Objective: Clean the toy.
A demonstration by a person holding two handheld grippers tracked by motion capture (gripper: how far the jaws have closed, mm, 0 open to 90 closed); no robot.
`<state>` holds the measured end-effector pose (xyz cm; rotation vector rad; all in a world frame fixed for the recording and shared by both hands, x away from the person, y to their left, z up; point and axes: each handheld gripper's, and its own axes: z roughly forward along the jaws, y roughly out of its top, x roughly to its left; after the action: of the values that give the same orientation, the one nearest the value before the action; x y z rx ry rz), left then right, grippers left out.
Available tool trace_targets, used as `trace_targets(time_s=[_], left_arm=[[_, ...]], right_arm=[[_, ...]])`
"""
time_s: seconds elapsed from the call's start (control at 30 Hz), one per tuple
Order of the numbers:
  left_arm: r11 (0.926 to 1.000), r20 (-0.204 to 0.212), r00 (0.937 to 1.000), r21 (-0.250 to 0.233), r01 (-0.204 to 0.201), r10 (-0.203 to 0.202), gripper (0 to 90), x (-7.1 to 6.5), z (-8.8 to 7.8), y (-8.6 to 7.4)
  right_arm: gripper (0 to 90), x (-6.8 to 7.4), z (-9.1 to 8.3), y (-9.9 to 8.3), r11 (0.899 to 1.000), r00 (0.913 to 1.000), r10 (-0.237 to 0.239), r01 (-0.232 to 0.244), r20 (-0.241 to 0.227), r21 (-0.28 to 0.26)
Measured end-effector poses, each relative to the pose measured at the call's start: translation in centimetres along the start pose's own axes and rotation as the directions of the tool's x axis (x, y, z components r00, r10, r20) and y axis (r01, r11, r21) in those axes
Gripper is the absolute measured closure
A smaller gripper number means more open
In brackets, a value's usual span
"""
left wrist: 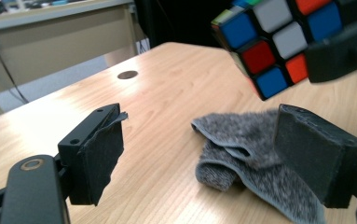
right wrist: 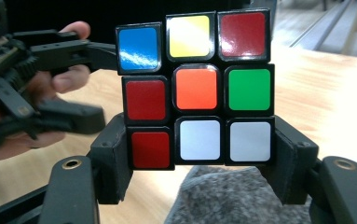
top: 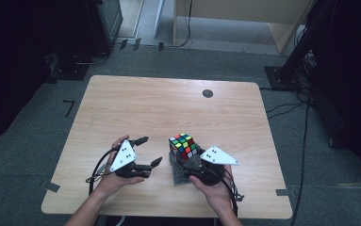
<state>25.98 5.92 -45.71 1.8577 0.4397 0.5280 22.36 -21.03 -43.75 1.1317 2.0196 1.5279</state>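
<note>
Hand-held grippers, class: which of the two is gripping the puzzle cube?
The right hand-held gripper: its jaws clamp the cube by its bottom row above the grey cloth. The left hand-held gripper stands open, with nothing between its jaws.

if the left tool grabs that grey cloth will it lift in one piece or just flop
The grey cloth lies crumpled in soft folds on the table, so it would probably droop and unfold when lifted. Its fuzzy pile should grip the pads well, so slipping seems unlikely. Pushed, it would likely bunch up rather than slide.
</note>
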Motion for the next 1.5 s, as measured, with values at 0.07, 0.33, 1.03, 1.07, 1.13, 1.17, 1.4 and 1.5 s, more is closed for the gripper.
trace_targets(time_s=[0.07,0.33,1.03,1.07,1.13,1.17,1.4,1.5], left_arm=[[0.998,0.006,0.9981,0.017,-0.061,0.061,15.6,-0.6,0.2,0.0],[0.9833,-0.023,0.9831,0.014,-0.181,0.182,15.3,-1.8,0.4,0.1],[0.8954,-0.134,0.8853,0.066,-0.44,0.445,28.0,-4.6,1.2,-0.5],[0.8978,-0.134,0.8879,0.067,-0.435,0.44,28.1,-4.6,1.3,-0.5],[0.9053,-0.127,0.8963,0.064,-0.42,0.425,28.4,-4.5,1.3,-0.6],[0.9088,-0.124,0.9003,0.064,-0.412,0.417,29.2,-4.5,1.3,-0.6],[0.9398,-0.113,0.9331,0.032,-0.34,0.342,33.2,-3.9,1.0,-0.6],[0.9524,-0.112,0.9458,0.026,-0.304,0.305,33.3,-3.4,0.8,-0.6]], right_arm=[[34.6,0.3,0.1,0.2,1.0,0.9996,-0.007,0.008,-0.029,0.02],[34.6,0.8,0.4,0.6,0.996,0.9917,0.05,-0.041,-0.118,0.077],[34.4,1.8,1.7,0.1,0.982,0.9857,0.091,-0.066,-0.141,0.176],[34.4,1.9,1.7,0.1,0.981,0.9854,0.095,-0.068,-0.142,0.18],[34.4,1.9,1.8,0.0,0.981,0.9856,0.099,-0.074,-0.137,0.182],[34.3,1.8,1.8,0.0,0.981,0.9852,0.102,-0.077,-0.137,0.179],[22.6,1.5,1.2,0.1,0.989,0.9863,0.113,-0.1,-0.12,0.109],[19.2,1.2,0.7,0.3,0.991,0.9845,0.12,-0.111,-0.128,0.081]])
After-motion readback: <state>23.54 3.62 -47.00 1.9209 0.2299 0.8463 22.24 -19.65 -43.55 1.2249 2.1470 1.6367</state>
